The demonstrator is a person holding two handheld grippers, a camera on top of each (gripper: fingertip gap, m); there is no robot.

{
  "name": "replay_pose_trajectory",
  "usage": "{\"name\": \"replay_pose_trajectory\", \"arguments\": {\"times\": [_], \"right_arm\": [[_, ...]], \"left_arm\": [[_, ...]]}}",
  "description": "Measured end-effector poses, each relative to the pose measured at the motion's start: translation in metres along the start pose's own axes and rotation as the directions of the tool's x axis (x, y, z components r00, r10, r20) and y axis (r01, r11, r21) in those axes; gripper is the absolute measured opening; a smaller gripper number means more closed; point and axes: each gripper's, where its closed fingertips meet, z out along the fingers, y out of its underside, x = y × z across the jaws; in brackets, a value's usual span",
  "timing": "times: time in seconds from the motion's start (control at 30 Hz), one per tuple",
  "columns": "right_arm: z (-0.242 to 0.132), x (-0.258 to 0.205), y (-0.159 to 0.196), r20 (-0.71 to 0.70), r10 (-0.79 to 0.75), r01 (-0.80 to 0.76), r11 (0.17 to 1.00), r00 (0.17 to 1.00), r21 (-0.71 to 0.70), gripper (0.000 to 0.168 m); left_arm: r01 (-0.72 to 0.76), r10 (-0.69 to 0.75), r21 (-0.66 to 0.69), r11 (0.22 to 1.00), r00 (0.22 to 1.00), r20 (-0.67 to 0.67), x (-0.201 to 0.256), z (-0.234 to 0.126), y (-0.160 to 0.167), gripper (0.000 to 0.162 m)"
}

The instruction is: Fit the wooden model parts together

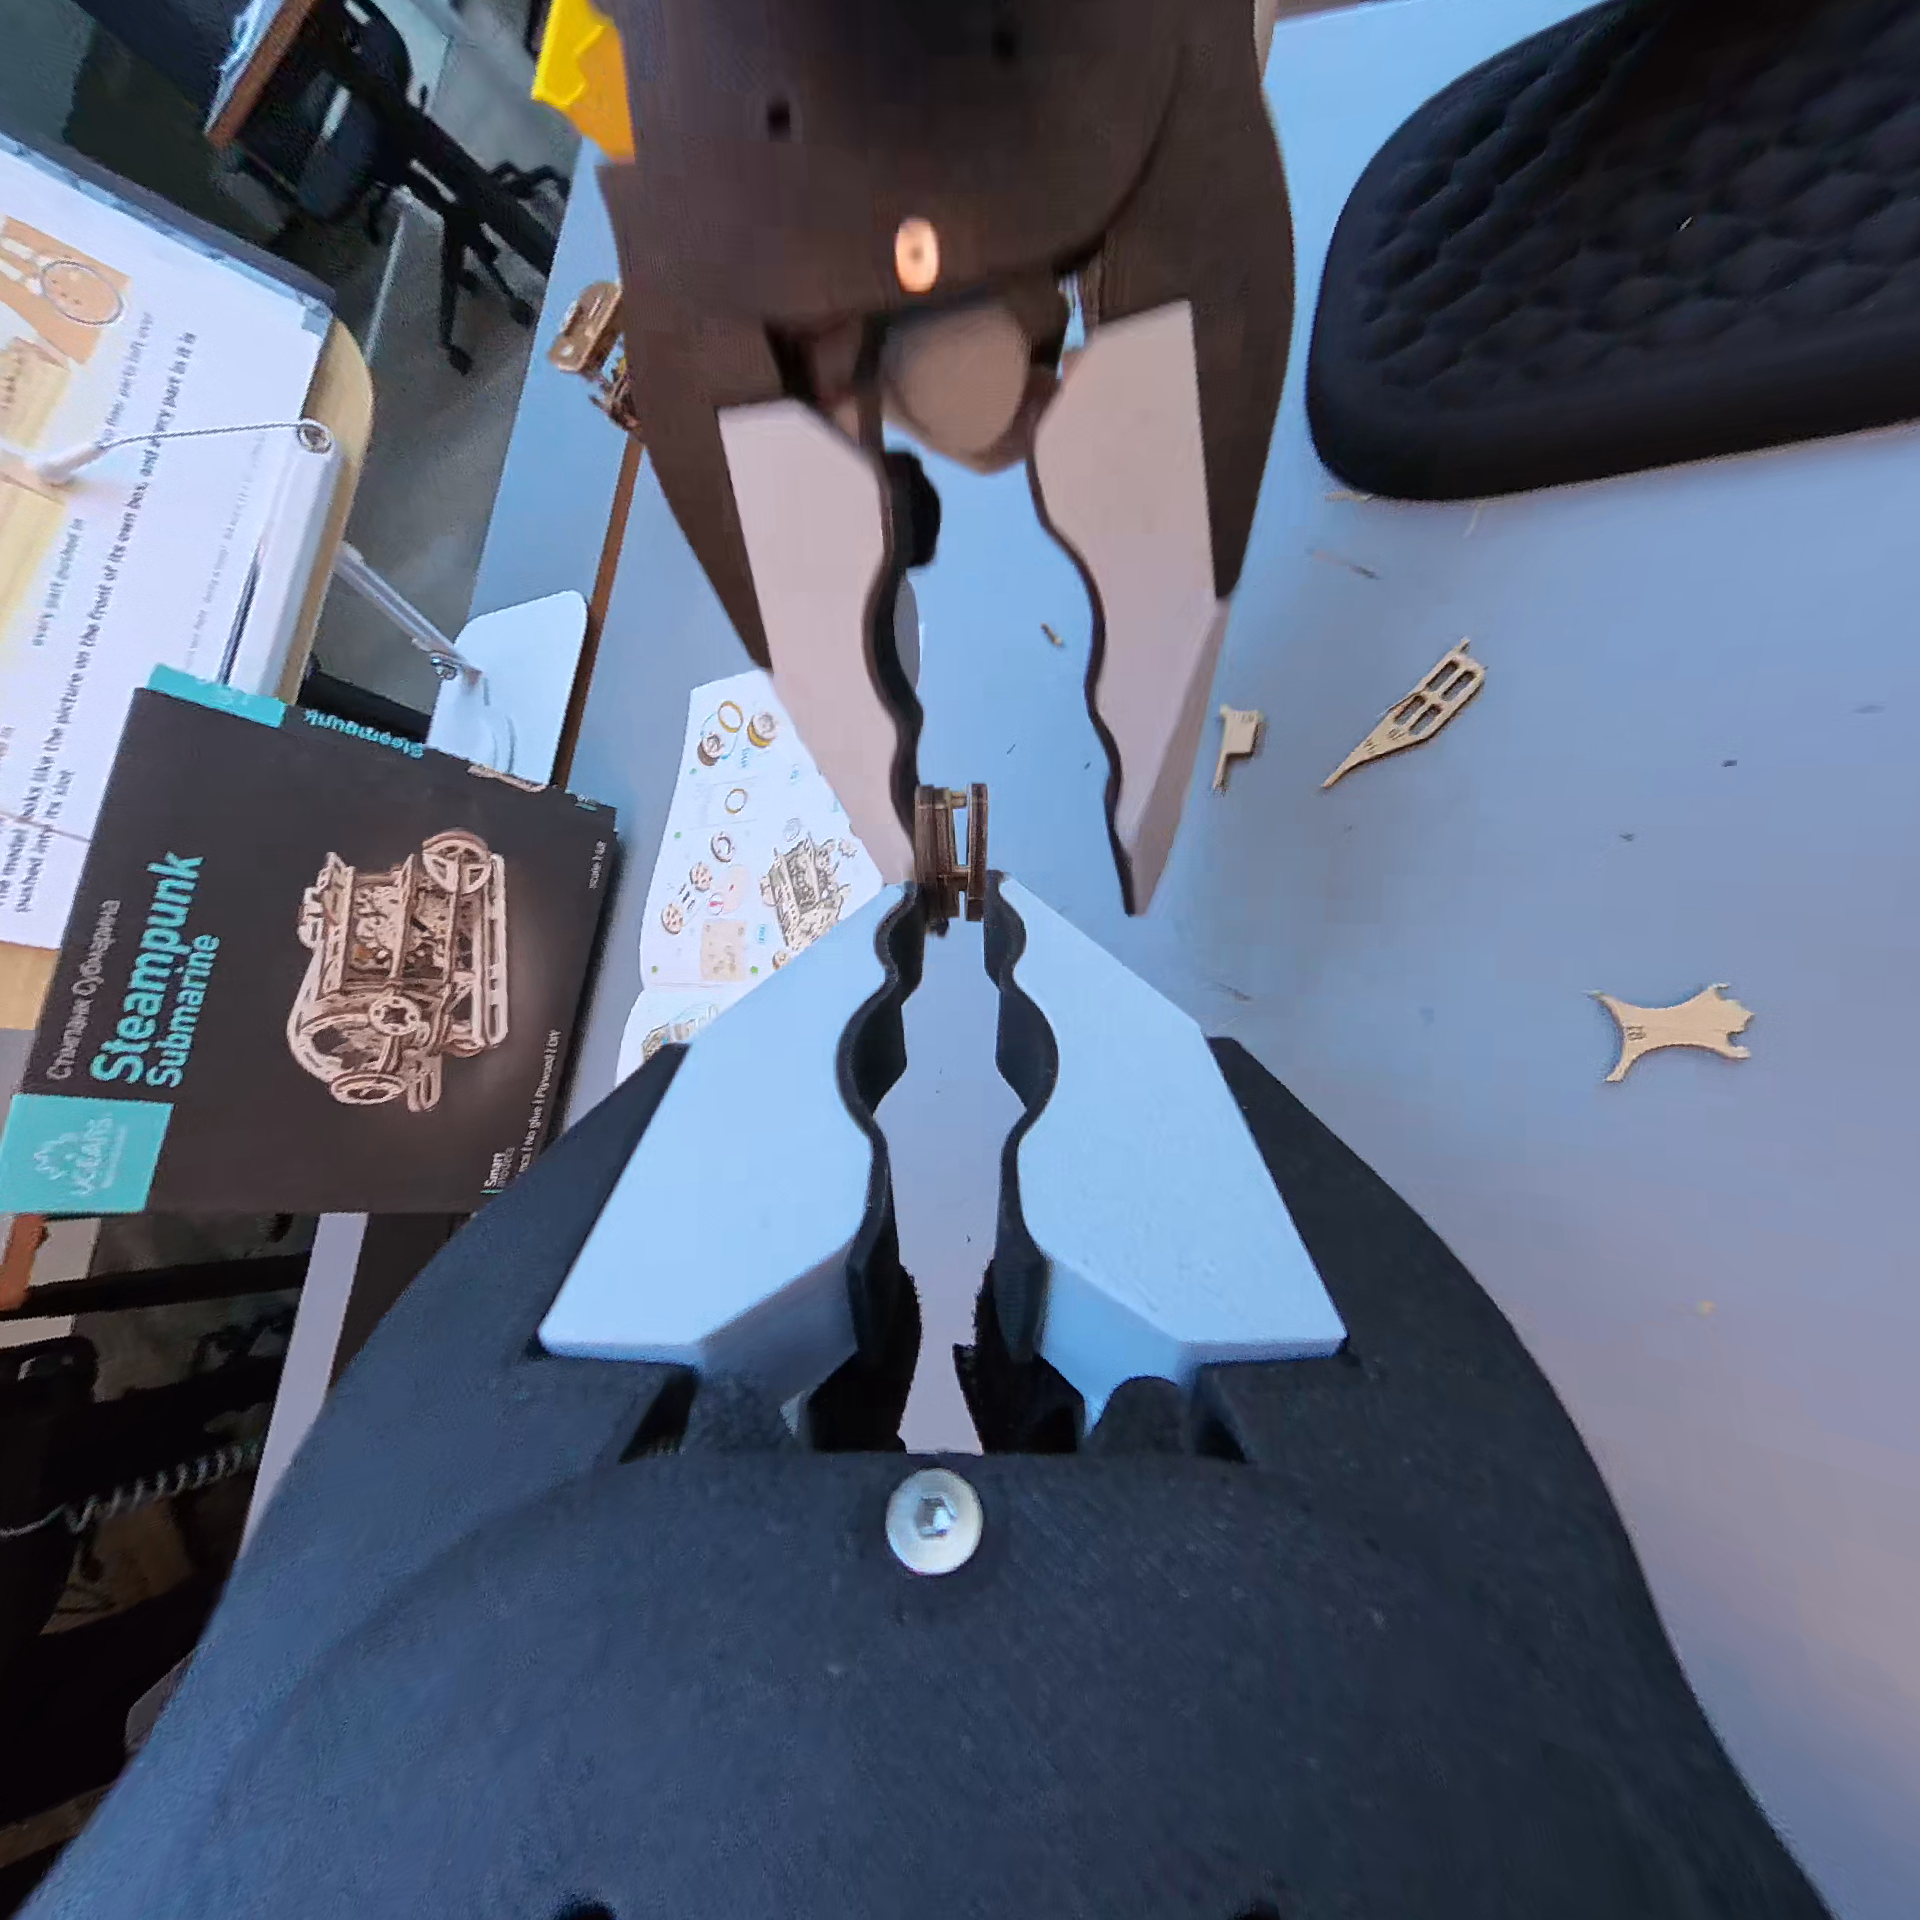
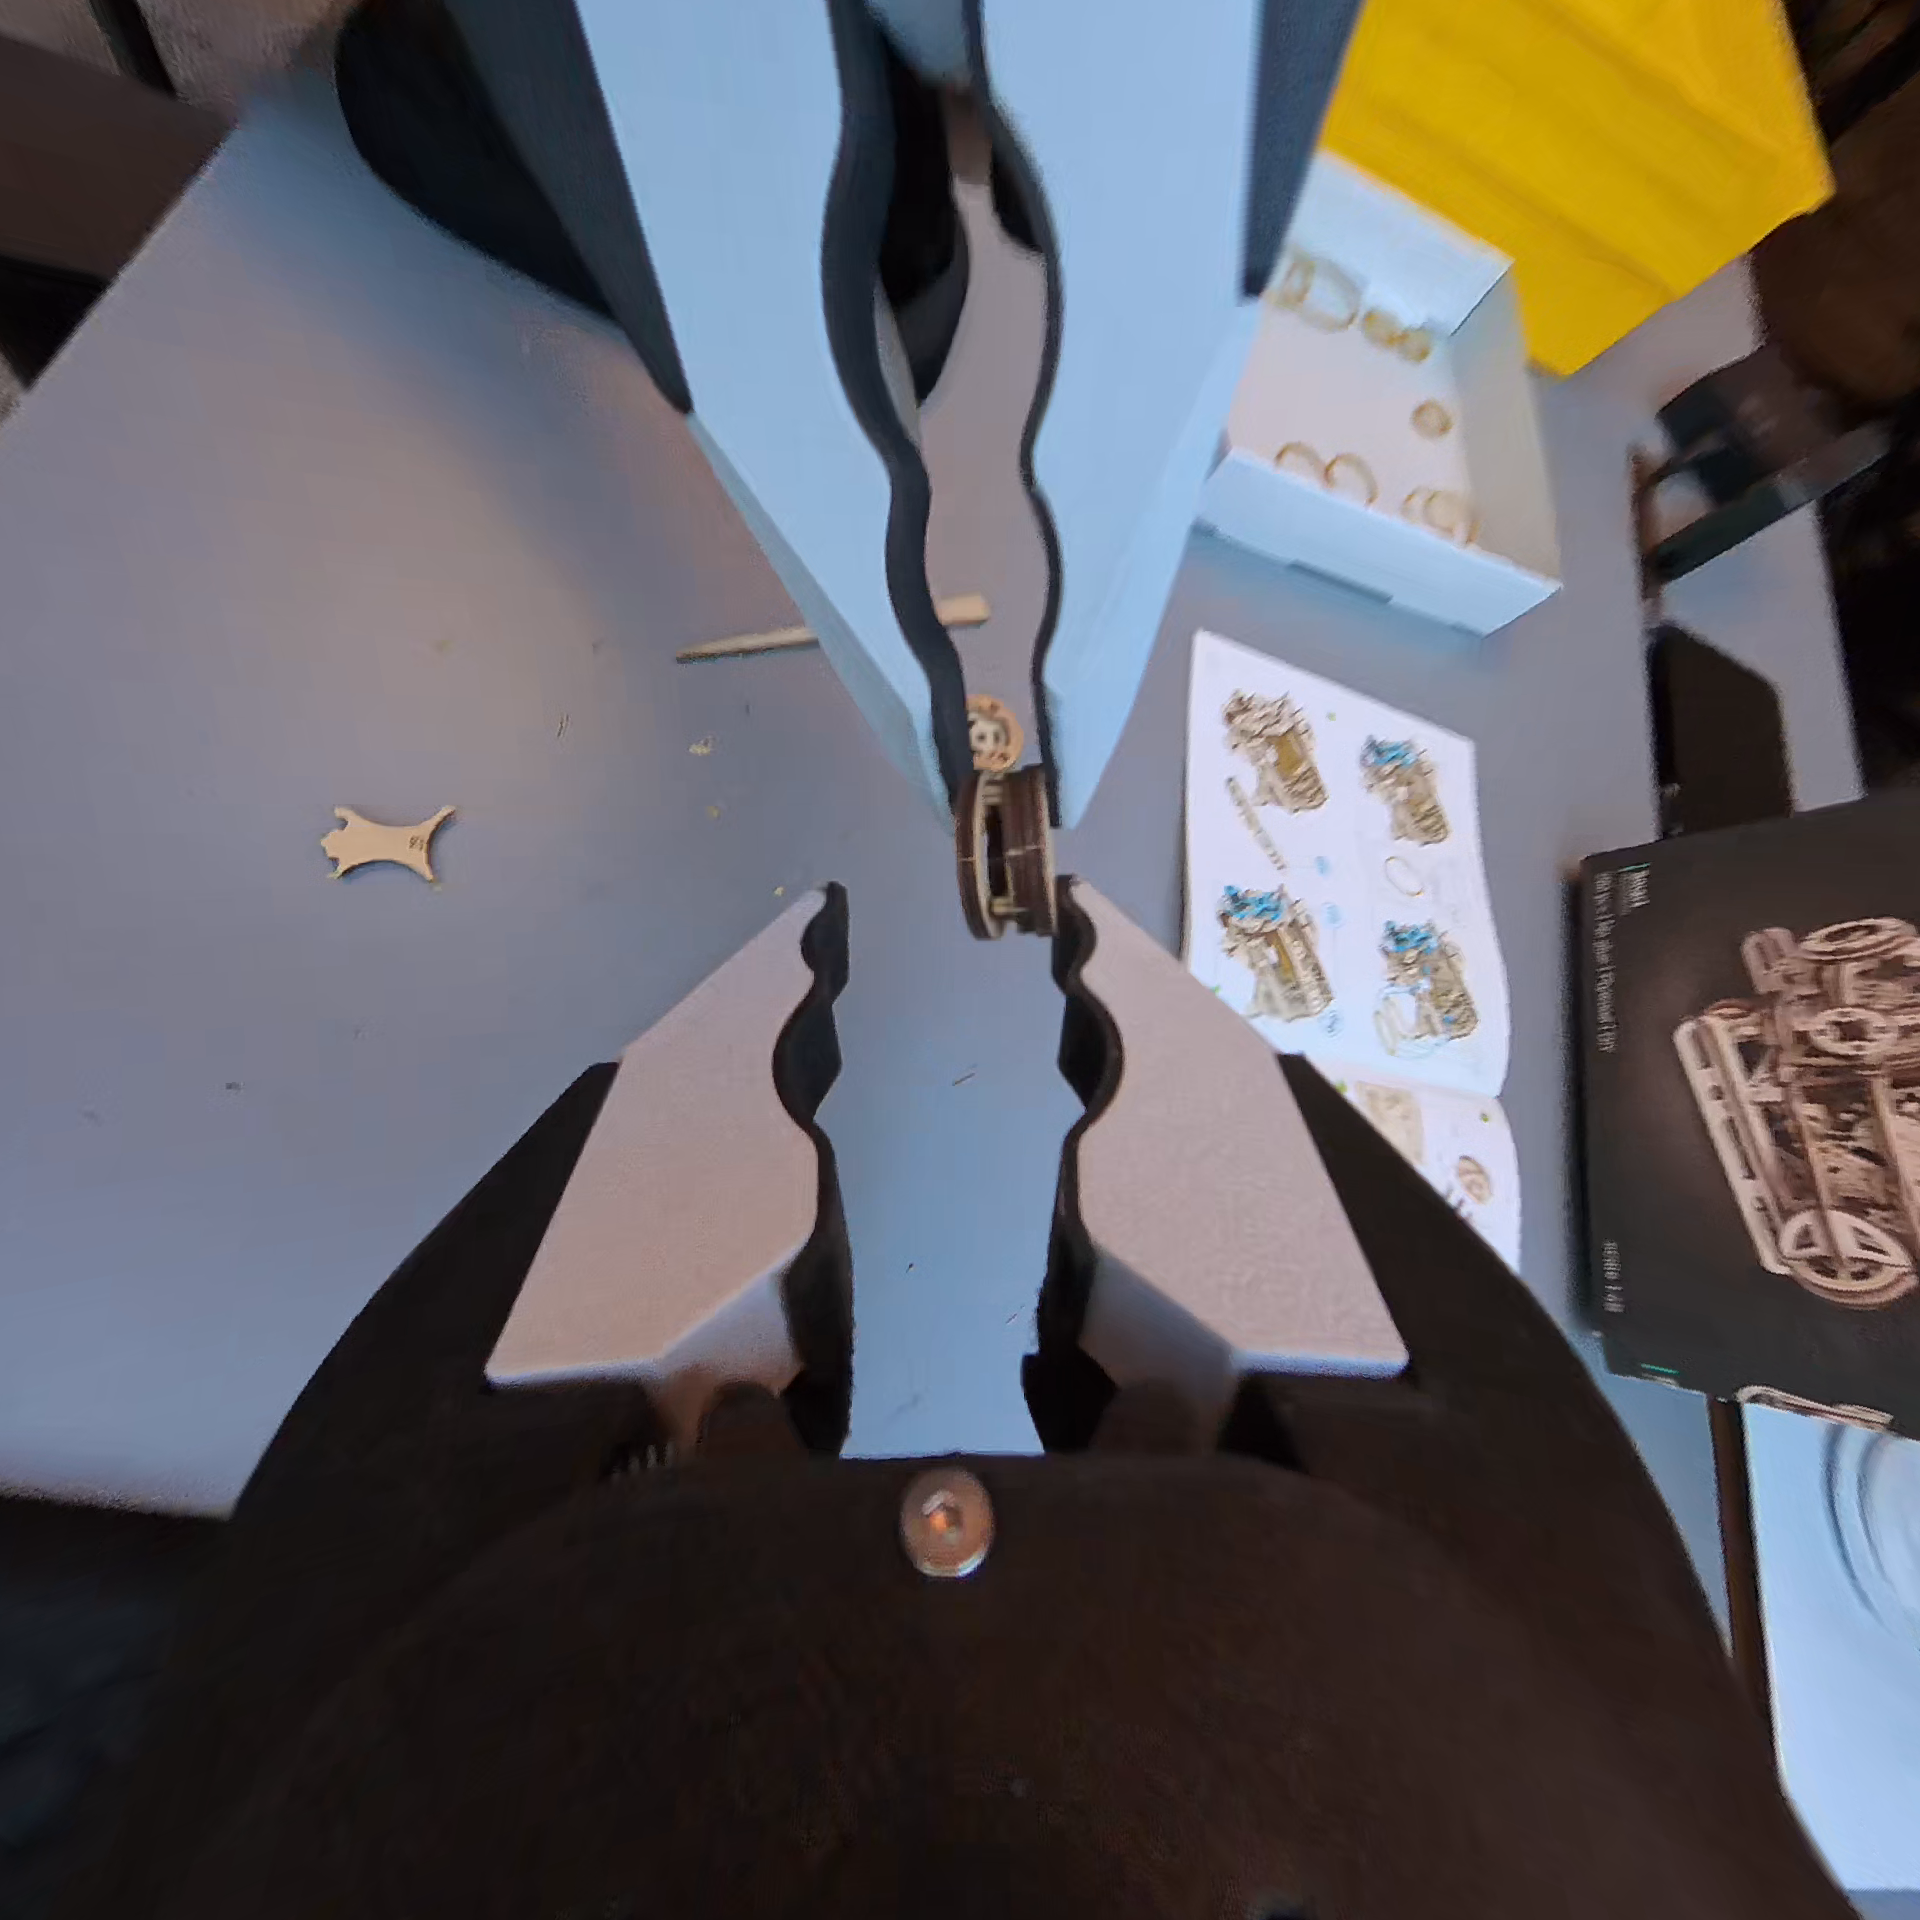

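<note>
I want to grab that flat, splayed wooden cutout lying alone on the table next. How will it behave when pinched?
The splayed wooden cutout looks like thin plywood, so probably stiff and very light. It lies flat on the table, so fingertips may skid over it rather than get under an edge. Its narrow pointed tips look likely to snap if squeezed hard.

lettering stands on a black-and-teal box (image 1: 312, 956) left of the left gripper (image 1: 951, 904) fingers, and on a white printed sheet (image 1: 156, 468) farther left. the booklet (image 2: 1351, 883) right of the right gripper (image 2: 945, 904) fingers bears marks too small to read.
</note>
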Motion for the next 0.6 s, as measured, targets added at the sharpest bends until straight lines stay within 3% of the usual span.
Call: {"name": "replay_pose_trajectory", "arguments": {"times": [0.1,0.17,0.23,0.5,0.6], "right_arm": [[-0.012,0.009,-0.010,-0.092,-0.057,0.065,0.994,0.994,0.087,0.024],[-0.015,0.011,-0.013,-0.131,-0.097,0.109,0.990,0.987,0.089,0.024],[-0.014,0.012,-0.012,-0.155,-0.129,0.141,0.987,0.979,0.074,0.012],[0.006,0.017,0.007,-0.250,-0.214,0.219,0.976,0.944,-0.008,0.011],[0.015,0.026,0.024,-0.302,-0.207,0.198,0.978,0.931,-0.060,0.011]], "left_arm": [[-0.028,0.027,0.015,1.000,0.999,0.033,-0.001,0.000,0.005,0.009],[-0.047,0.046,0.010,0.999,0.998,0.046,-0.001,0.001,0.009,0.009],[-0.053,0.053,0.008,0.999,0.998,0.040,0.001,0.002,0.013,0.009],[-0.078,0.074,0.077,0.994,0.995,0.061,0.003,0.020,0.035,0.010],[-0.017,0.016,0.049,0.999,0.999,0.028,0.008,0.031,0.056,0.029]]}}
